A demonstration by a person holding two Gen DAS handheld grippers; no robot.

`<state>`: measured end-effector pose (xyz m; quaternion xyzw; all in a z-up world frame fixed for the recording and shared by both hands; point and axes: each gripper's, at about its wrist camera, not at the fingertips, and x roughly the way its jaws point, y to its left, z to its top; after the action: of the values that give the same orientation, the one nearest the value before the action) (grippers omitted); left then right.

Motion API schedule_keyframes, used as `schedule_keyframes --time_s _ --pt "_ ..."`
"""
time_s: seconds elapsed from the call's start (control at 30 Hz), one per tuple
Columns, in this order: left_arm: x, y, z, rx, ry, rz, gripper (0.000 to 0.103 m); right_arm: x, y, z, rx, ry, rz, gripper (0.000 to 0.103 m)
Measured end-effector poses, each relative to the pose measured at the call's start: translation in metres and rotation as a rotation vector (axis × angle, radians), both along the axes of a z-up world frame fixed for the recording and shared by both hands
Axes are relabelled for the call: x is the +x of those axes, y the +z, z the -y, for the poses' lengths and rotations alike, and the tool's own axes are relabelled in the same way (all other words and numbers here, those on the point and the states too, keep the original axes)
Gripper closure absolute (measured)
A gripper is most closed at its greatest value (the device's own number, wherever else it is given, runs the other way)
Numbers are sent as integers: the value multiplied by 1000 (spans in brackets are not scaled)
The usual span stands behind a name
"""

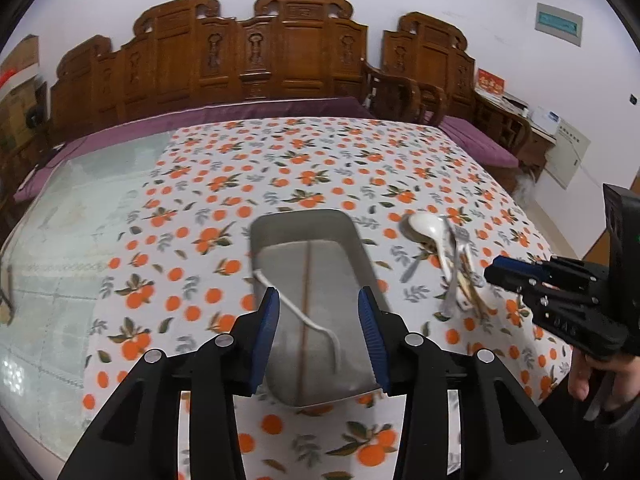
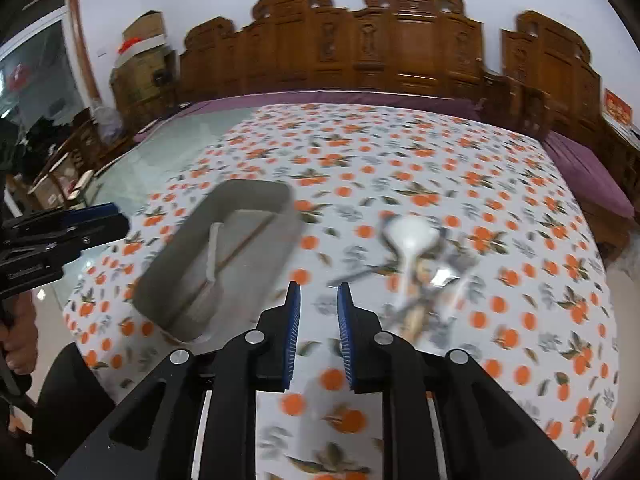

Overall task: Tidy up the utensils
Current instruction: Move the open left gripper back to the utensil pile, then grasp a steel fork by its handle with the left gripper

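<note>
Fingers (image 1: 267, 320) parted above tray (image 1: 304, 222), empty.

Pile of utensils (image 2: 424, 276) smeared by motion blur, single pieces beyond the white spoon (image 2: 408, 236) indistinct
</note>
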<state>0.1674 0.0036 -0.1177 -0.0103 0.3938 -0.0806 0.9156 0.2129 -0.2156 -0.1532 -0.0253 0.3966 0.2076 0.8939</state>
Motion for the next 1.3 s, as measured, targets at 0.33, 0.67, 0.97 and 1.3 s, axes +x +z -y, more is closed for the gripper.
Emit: schedule_keyframes --time_s 0.33,0.67,0.97,1.3 --pt "11 -15 53 2 -70 -30 64 -1 -22 67 -35 -83 -26 82" --pt "37 -46 111 18 -147 -92 64 8 -49 83 -33 -95 -81 82" --pt "77 -77 158 5 -220 -173 69 7 -43 106 18 -136 -98 82" --pt "105 -111 181 21 -254 -264 70 8 -46 107 32 -126 -108 82"
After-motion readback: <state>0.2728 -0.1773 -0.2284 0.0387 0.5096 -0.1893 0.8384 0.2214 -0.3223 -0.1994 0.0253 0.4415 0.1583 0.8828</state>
